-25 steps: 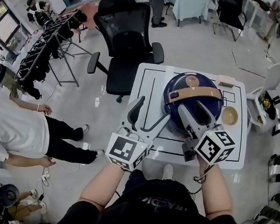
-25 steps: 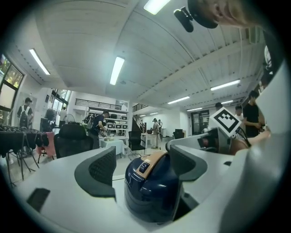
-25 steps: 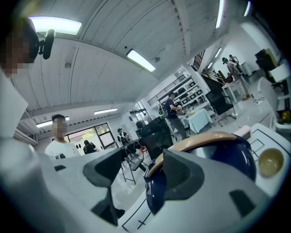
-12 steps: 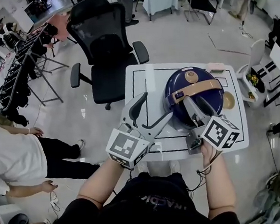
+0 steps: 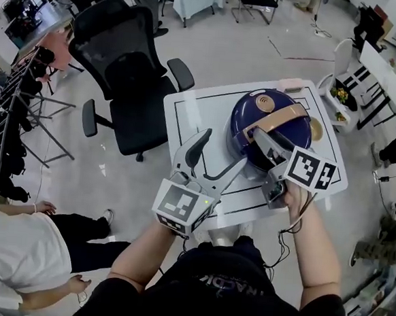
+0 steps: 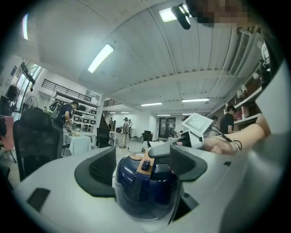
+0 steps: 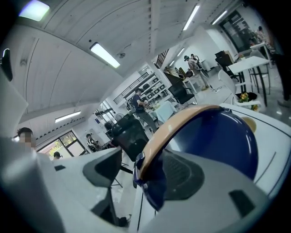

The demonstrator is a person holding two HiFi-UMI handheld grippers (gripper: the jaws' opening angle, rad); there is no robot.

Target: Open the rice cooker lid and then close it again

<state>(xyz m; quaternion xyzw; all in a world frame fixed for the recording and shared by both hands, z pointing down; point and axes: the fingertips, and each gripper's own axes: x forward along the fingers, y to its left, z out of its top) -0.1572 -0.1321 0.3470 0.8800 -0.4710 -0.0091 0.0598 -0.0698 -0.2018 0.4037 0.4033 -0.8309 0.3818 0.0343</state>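
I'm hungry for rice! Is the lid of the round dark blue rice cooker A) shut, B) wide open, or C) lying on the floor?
A: the round dark blue rice cooker has its lid down flush, with the tan band lying across the dome.

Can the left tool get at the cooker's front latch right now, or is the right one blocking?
Probably not: the right tool straddles the front end of the tan band on the rice cooker, while the left tool hangs open beside it.
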